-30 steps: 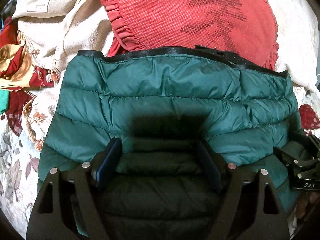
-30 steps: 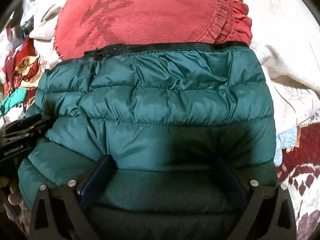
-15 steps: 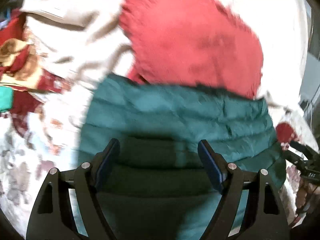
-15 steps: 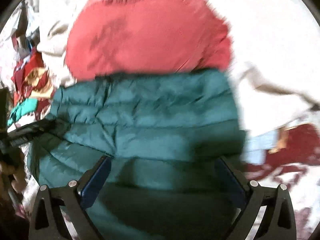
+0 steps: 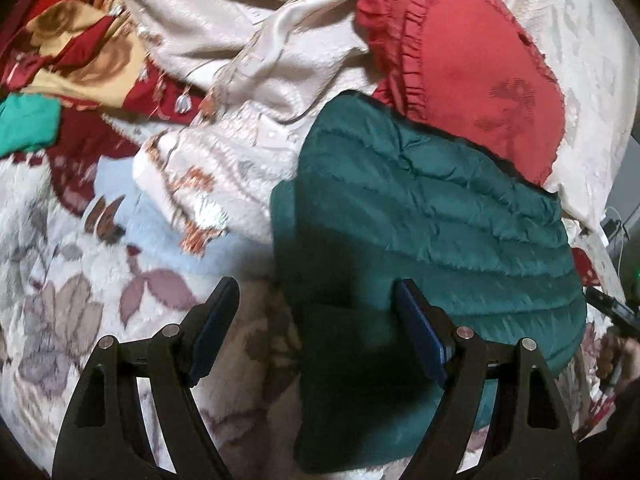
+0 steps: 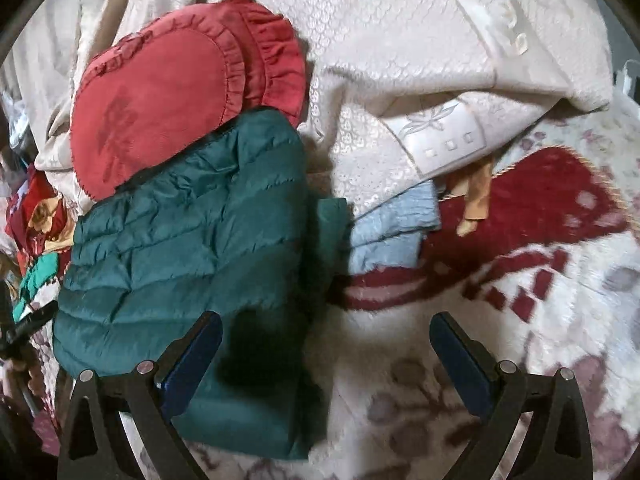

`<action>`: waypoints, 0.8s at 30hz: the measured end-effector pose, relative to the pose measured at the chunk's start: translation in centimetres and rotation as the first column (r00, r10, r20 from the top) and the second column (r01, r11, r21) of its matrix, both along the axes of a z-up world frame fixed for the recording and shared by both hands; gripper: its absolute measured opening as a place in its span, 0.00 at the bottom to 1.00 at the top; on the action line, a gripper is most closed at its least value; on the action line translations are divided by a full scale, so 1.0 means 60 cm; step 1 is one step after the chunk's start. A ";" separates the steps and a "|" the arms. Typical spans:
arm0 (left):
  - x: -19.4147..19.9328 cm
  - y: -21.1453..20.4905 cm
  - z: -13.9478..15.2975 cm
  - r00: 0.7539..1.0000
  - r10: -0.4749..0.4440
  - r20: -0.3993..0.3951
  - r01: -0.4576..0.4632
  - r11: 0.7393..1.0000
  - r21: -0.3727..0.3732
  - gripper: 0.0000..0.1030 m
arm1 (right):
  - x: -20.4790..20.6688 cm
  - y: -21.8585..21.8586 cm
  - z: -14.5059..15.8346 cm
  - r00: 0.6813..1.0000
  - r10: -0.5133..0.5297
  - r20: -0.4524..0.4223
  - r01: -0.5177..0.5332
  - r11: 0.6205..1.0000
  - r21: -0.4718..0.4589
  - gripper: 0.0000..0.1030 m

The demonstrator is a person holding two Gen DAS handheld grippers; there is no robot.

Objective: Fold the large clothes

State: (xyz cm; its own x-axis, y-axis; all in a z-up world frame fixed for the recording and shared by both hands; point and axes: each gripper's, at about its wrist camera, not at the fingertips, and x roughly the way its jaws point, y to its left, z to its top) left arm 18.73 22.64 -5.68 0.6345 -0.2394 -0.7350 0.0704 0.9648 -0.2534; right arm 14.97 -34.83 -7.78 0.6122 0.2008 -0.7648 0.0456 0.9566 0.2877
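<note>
A dark green quilted jacket (image 5: 432, 232) lies folded into a compact block on a floral blanket (image 5: 68, 300), its far edge resting against a red frilled cushion (image 5: 472, 64). My left gripper (image 5: 316, 304) hangs open above the jacket's left edge, with only its right finger over the fabric. In the right wrist view the same jacket (image 6: 192, 248) sits at the left and the cushion (image 6: 160, 92) behind it. My right gripper (image 6: 326, 340) is open over the jacket's right edge and the blanket (image 6: 400, 380). Nothing is held by either.
Cream embossed bedding (image 6: 420, 60) is heaped behind and to the right. A small light blue cloth (image 6: 392, 232) lies beside the jacket. Red and gold fabric (image 5: 76, 52) and a teal piece (image 5: 24, 124) are piled at the far left. A hand (image 5: 616, 356) shows at the right edge.
Both grippers drew back and apart from the middle of the jacket: the left slid to its left edge, the right to its right edge. The jacket stays folded where it was.
</note>
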 end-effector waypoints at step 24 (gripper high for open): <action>0.127 0.044 -0.102 0.976 -0.196 -0.096 0.145 0.912 -0.385 0.98 | 0.102 0.008 -0.095 0.988 0.153 -0.003 -0.151 0.977 0.149 1.00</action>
